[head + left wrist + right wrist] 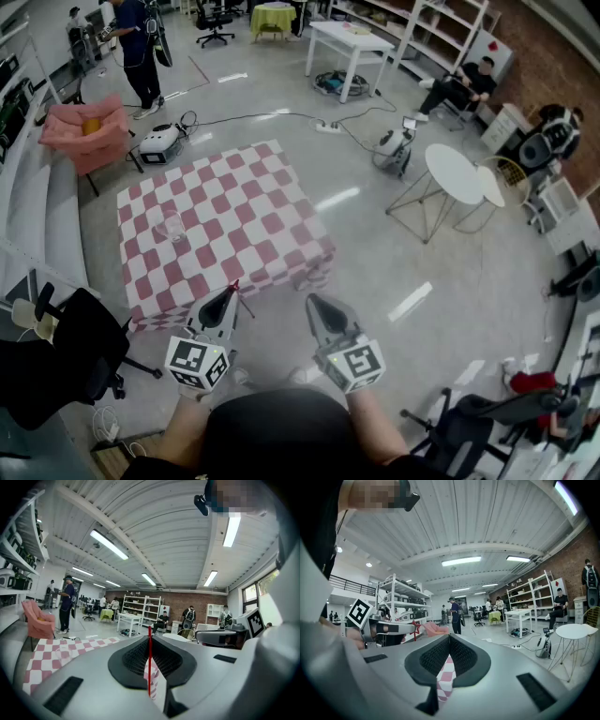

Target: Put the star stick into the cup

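Left gripper view: the left gripper [150, 639] clamps the stick [149, 667] upright between its jaws, tip poking beyond them; right gripper [449, 640] closed, empty.

The stick [149, 660] sits between the jaws of the left gripper [231, 294], with the right gripper [313, 302] near on its right, the table [272, 202] just ahead of both, and the cup [172, 227] on it, ahead-left of the left gripper.
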{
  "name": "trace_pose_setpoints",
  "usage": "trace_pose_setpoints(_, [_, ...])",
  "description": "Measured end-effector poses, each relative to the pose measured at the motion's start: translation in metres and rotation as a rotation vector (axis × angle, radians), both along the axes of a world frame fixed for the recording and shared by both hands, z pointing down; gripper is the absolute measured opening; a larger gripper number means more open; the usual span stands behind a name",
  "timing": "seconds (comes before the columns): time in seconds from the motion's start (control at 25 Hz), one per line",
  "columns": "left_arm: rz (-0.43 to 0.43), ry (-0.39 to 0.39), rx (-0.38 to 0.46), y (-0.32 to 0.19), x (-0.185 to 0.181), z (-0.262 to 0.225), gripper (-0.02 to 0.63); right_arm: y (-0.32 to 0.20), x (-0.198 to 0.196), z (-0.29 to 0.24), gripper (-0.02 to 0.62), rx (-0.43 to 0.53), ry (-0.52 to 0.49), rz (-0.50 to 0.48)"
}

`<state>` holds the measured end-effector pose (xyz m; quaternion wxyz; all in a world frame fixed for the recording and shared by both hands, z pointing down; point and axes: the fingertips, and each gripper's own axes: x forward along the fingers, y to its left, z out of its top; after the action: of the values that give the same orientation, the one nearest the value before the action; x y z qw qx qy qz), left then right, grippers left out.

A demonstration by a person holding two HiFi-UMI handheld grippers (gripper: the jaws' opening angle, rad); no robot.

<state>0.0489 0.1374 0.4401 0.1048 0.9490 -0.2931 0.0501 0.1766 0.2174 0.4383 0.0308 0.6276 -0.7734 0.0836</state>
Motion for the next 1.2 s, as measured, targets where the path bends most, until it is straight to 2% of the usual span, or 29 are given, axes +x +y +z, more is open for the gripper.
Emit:
trace_pose_setpoints(0.44, [0.06, 0.015, -0.023, -0.027, -0.052, 0.005, 0.054, -0.035, -0.062, -0.002, 0.017, -0.01, 0.029, 0.012])
trace_pose_setpoints(0.8, [0.086, 0.036, -0.042, -0.054, -0.107, 0.018, 0.054, -0.061, -0.101, 0.013, 0.017, -0.028, 0.018, 0.082])
trace_pose_setpoints(1.2, [0.037, 0.019, -0.051, -0.087, -0.115, 0.028, 0.054, -0.107, -0.103, 0.022, 0.017, -0.035, 0.0, 0.035])
